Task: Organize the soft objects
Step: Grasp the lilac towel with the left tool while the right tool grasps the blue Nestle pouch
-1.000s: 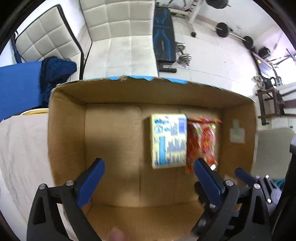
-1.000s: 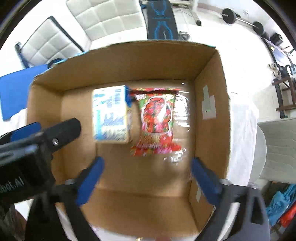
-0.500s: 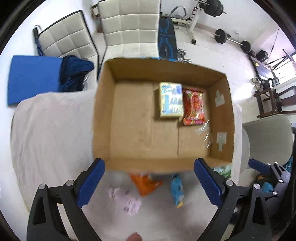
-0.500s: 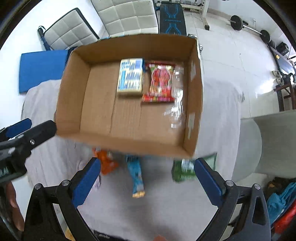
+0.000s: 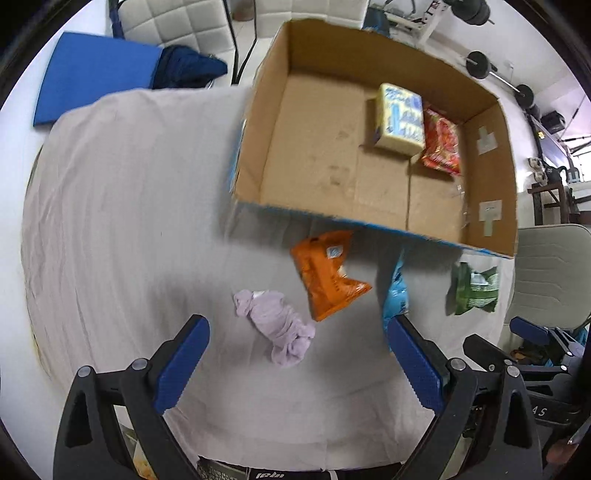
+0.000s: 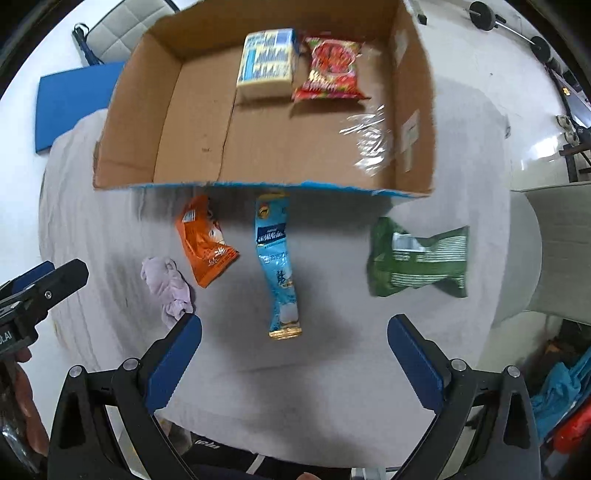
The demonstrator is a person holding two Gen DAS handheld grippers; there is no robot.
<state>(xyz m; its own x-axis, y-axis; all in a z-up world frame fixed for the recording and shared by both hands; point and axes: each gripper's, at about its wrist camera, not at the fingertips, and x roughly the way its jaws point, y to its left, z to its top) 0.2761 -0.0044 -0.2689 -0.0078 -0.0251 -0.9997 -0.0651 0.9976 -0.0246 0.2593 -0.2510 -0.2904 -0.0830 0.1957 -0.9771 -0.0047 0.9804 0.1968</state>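
Note:
A cardboard box (image 5: 258, 147) (image 6: 125, 122) stands on a grey-clothed table and holds a yellow-blue pack (image 5: 399, 118) (image 6: 266, 64) and a red snack bag (image 5: 441, 146) (image 6: 330, 70). In front of it lie a lilac cloth (image 5: 279, 326) (image 6: 168, 282), an orange bag (image 5: 325, 275) (image 6: 203, 240), a blue sachet (image 5: 395, 291) (image 6: 277, 266) and a green bag (image 5: 472, 288) (image 6: 417, 258). My left gripper (image 5: 297, 354) is open and empty above the lilac cloth. My right gripper (image 6: 291, 350) is open and empty above the blue sachet.
White quilted chairs (image 5: 177, 26) and a blue mat (image 5: 96, 74) stand behind the table. Gym weights (image 5: 480, 62) lie on the floor at the back right. A grey chair (image 5: 546, 273) is at the table's right. Clear plastic film (image 6: 369, 140) lies in the box.
Both grippers have pulled back and up from inside the box. The loose items on the cloth in front of the box have come into view.

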